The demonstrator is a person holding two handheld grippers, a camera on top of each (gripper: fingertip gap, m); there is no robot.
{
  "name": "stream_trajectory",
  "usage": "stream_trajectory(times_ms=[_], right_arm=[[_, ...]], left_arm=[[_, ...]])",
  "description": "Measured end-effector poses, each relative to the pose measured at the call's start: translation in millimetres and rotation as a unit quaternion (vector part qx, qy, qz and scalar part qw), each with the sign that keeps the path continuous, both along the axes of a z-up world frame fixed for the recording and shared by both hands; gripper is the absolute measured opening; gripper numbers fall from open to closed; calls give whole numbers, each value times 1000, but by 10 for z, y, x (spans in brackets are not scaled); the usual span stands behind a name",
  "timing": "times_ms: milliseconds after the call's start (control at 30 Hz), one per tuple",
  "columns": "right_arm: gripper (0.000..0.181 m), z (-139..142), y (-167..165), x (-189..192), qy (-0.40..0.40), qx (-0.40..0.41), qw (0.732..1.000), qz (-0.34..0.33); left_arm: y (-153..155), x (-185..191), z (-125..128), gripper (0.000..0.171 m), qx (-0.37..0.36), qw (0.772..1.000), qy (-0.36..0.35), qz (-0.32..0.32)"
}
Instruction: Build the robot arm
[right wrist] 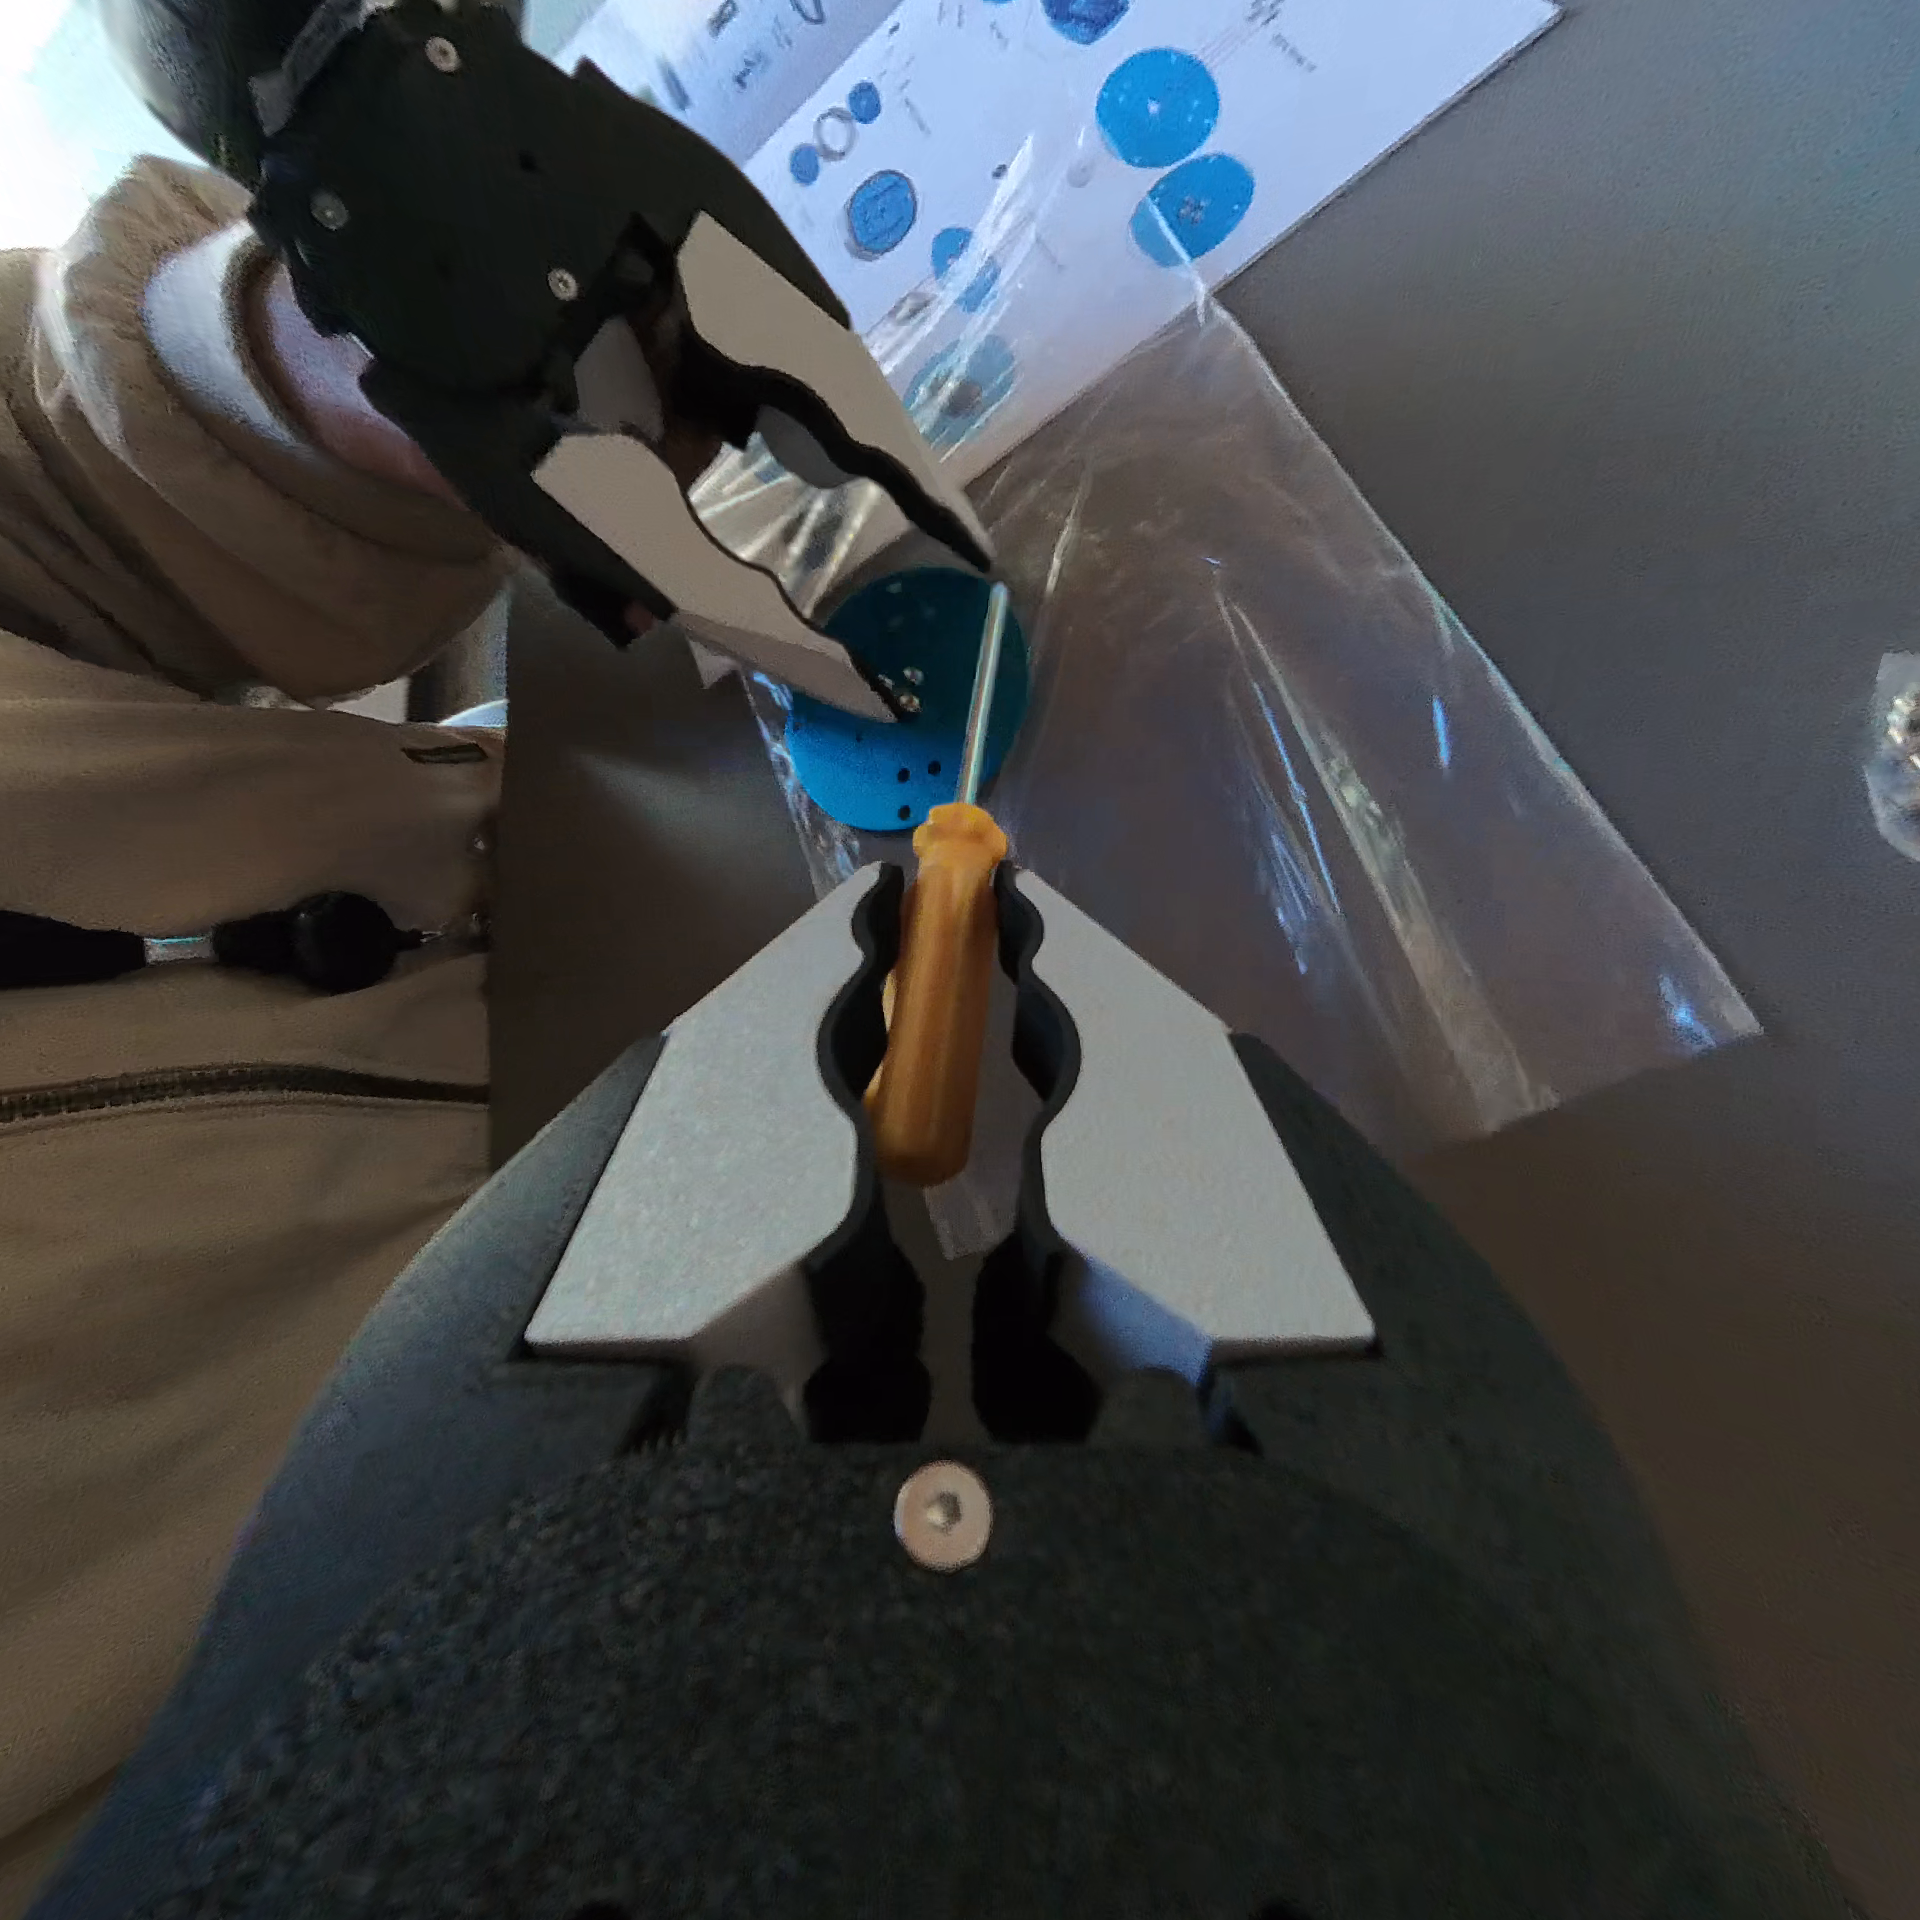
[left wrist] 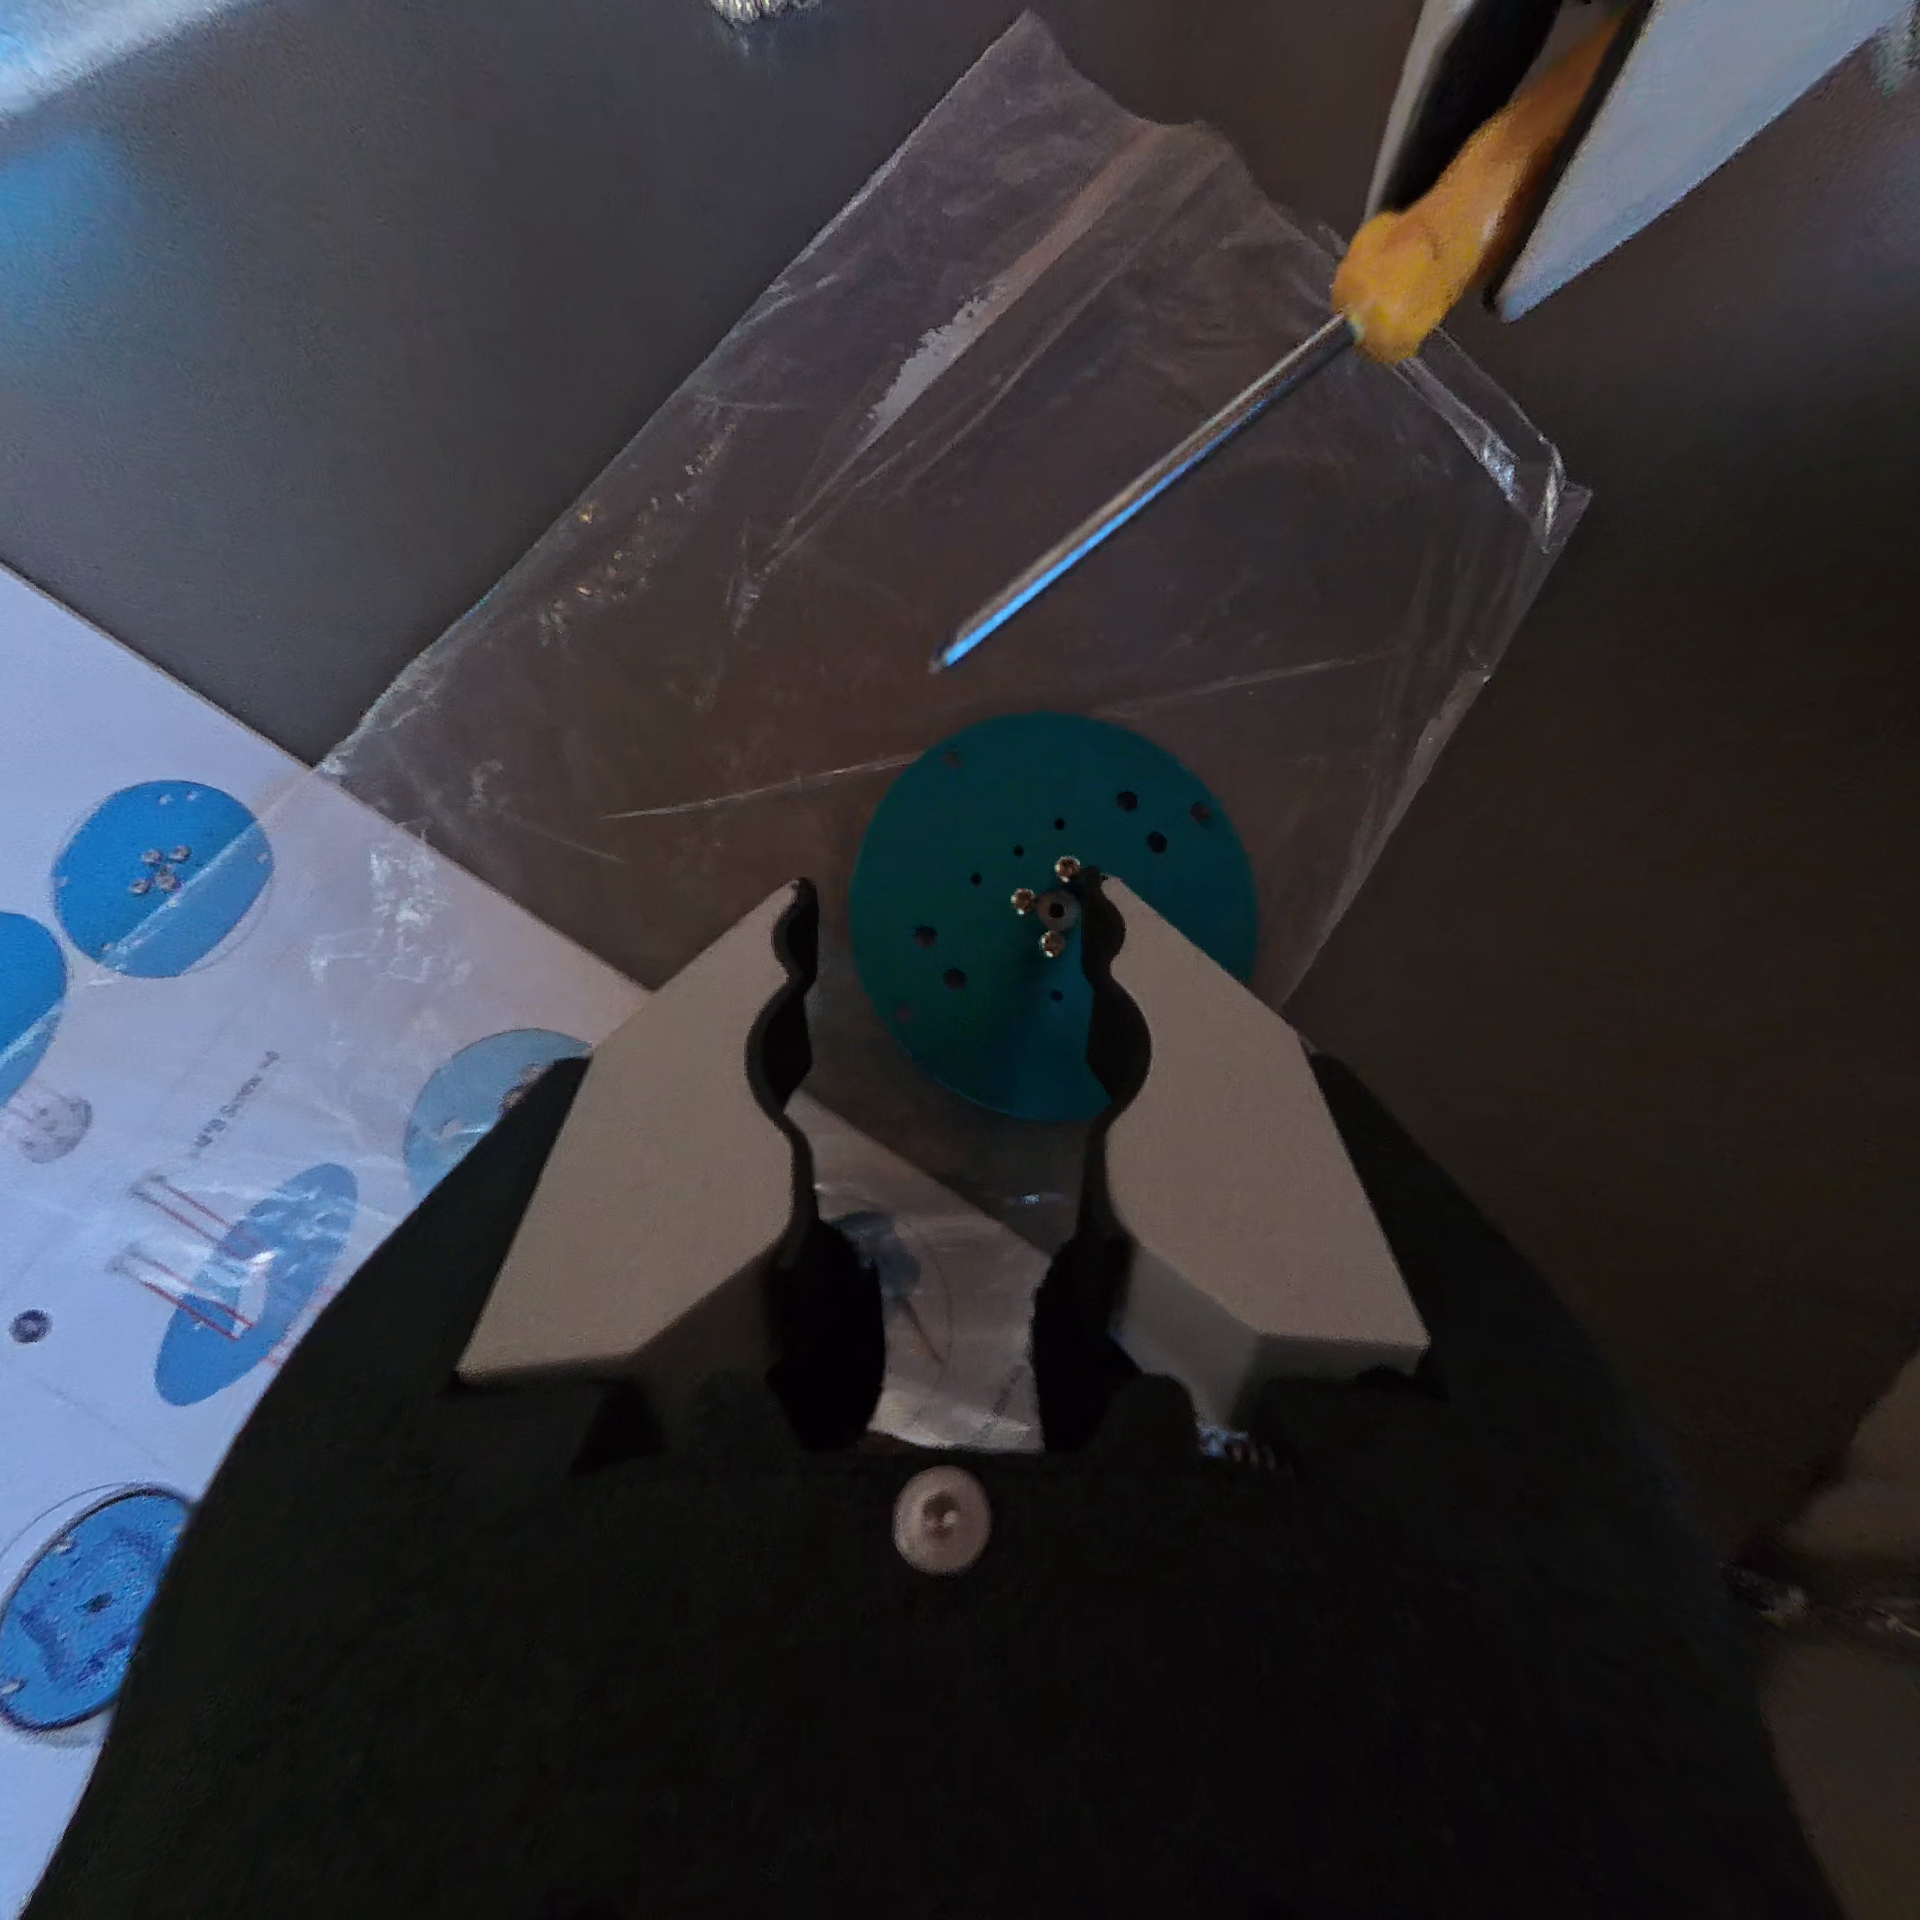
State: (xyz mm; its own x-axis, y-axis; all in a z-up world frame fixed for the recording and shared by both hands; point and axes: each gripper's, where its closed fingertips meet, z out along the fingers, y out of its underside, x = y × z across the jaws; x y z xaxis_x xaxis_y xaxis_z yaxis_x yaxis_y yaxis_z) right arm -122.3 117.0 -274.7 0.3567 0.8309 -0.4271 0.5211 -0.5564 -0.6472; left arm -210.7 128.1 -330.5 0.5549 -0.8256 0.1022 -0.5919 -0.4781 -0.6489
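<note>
The screwdriver (right wrist: 940,997), clamped in the right gripper (right wrist: 943,883), is best kept steady at one o'clock of the blue disc (left wrist: 1049,925), which the spread-fingered left gripper (left wrist: 956,899) steadies beside the small screws (left wrist: 1047,904).

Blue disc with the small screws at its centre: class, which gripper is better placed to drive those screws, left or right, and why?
Probably the right gripper: it is shut on the screwdriver, whose shaft points toward the blue disc. The left gripper is open, tool-free, one fingertip beside the screws.
</note>
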Motion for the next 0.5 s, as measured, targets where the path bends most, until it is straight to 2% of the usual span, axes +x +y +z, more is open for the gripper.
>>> stream_trajectory(times_ms=[67,133,200,267,300,333,367,400,500], right_arm=[[17,47,29,-85,8,-32,999,9],[17,83,49,-149,-5,-60,998,24],[17,128,55,-222,-23,-81,995,43],[17,196,48,-309,-38,-101,992,67],[17,223,35,-344,-50,-113,989,82],[17,259,28,-384,-56,-120,987,96],[17,298,35,-422,-60,-121,985,106],[17,346,57,-461,-58,-120,985,110],[17,413,131,-496,-61,-86,987,124]], left_arm=[[68,-19,124,52,52,999,-4,-2],[95,23,367,52,131,991,-20,-30],[61,109,567,52,216,973,-7,-75],[33,202,639,52,278,954,29,-106],[39,239,643,48,296,948,44,-112],[45,269,631,37,305,944,57,-116],[39,295,610,14,311,940,64,-123],[43,309,599,5,319,937,66,-127],[114,289,673,4,326,940,27,-92]])
